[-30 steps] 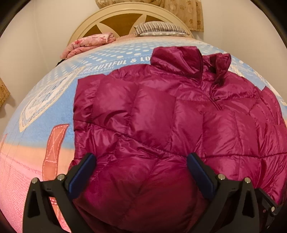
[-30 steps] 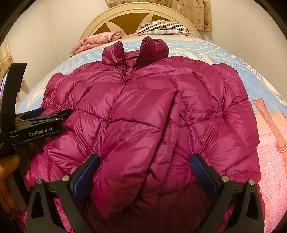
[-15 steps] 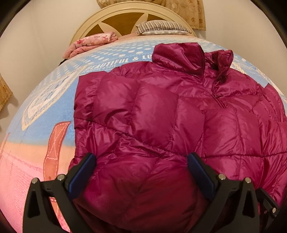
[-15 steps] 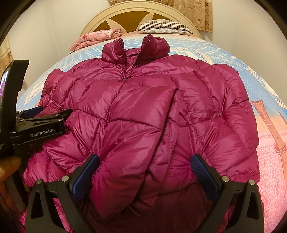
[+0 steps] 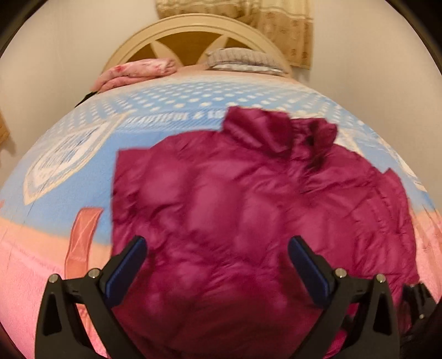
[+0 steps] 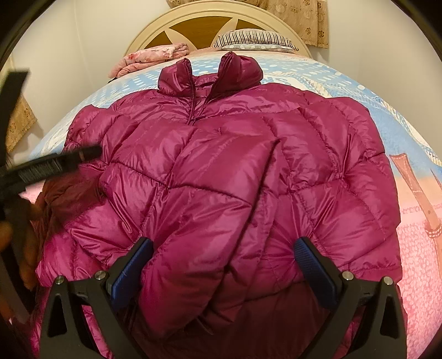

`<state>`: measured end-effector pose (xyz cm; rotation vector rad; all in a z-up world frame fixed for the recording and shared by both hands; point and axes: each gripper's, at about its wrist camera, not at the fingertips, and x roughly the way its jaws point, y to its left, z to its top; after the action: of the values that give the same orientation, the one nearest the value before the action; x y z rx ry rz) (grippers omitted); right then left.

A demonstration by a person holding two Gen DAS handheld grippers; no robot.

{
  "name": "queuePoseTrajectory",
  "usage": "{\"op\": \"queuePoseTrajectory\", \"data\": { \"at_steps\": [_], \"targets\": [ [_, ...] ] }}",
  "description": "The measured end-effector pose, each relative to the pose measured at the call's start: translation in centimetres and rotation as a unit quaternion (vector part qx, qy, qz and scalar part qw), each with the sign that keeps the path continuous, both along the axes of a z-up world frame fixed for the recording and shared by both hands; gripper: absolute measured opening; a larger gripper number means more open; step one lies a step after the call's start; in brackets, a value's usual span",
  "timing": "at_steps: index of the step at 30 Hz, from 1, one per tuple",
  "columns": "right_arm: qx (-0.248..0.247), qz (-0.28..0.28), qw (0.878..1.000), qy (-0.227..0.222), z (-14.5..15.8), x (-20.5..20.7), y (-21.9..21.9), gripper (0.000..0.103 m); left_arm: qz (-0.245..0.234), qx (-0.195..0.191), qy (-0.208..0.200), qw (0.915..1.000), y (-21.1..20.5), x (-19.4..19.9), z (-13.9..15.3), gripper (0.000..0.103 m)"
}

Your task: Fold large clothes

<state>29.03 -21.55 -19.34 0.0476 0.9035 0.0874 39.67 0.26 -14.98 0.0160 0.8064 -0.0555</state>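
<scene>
A magenta puffer jacket (image 6: 221,176) lies front up on the bed (image 5: 69,176), collar toward the headboard (image 6: 215,24) at the top of the frame, and fills the middle of both views. Its sleeves appear already laid in over the chest: in the right wrist view one folded sleeve (image 6: 210,237) runs down the centre to the lower edge. The step in hand looks like gathering the hem end for a fold up toward the collar.

Starting at the left of the frame, the left side edge of the jacket sits straight against the blue part of the blanket, so that line is worth keeping as the guide. Each gripper should take the bottom hem near its own corner, pinching through both the sleeve layer and the body, because the slick quilted shell will slide and the trapped air will push the fold open. Lifting both corners level and pressing after laying down should keep it flat.

The left gripper (image 5: 215,265) hangs low over the hem end, pointing up the bed, its blue pads spread wide with jacket between them but not pinched; its view is smeared by motion. In the right wrist view it shows as a dark blurred bar at the left edge. The right gripper (image 6: 223,265) also points along the jacket toward the collar, fingers (image 6: 132,268) spread wide astride the folded sleeve, gripping nothing.
</scene>
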Motion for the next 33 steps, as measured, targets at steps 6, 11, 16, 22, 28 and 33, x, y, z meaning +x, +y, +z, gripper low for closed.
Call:
{"op": "queuePoseTrajectory", "data": {
  "at_steps": [6, 11, 16, 22, 28, 33],
  "targets": [
    [0.004, 0.0, 1.0, -0.001, 0.0, 0.0, -0.1, 0.102, -0.025, 0.052, 0.011, 0.9983, -2.6, 1.6, -2.7, 0.103],
    [0.023, 0.012, 1.0, 0.007, 0.4, 0.1, -0.7, 0.102, -0.027, -0.016, 0.03, 0.9991, -0.4, 2.1, -4.1, 0.103],
    [0.122, 0.069, 0.989, 0.042, 5.0, 0.8, -3.1, 0.102, -0.028, -0.04, 0.028, 0.9984, 0.0, 2.2, -4.3, 0.103],
    [0.094, 0.053, 0.993, -0.048, 13.0, 7.7, -5.5, 0.102, -0.028, -0.063, 0.018, 0.9975, 0.5, 1.4, -4.2, 0.103],
    [0.054, 0.02, 0.998, 0.011, 12.4, 21.0, -5.0, 0.102, -0.028, -0.079, 0.013, 0.9964, 0.9, 1.4, -4.2, 0.103],
    [0.019, 0.044, 0.996, 0.075, 9.7, 28.5, -2.8, 0.102, -0.029, -0.086, 0.011, 0.9958, 1.1, 1.3, -4.2, 0.103]
  ]
}}
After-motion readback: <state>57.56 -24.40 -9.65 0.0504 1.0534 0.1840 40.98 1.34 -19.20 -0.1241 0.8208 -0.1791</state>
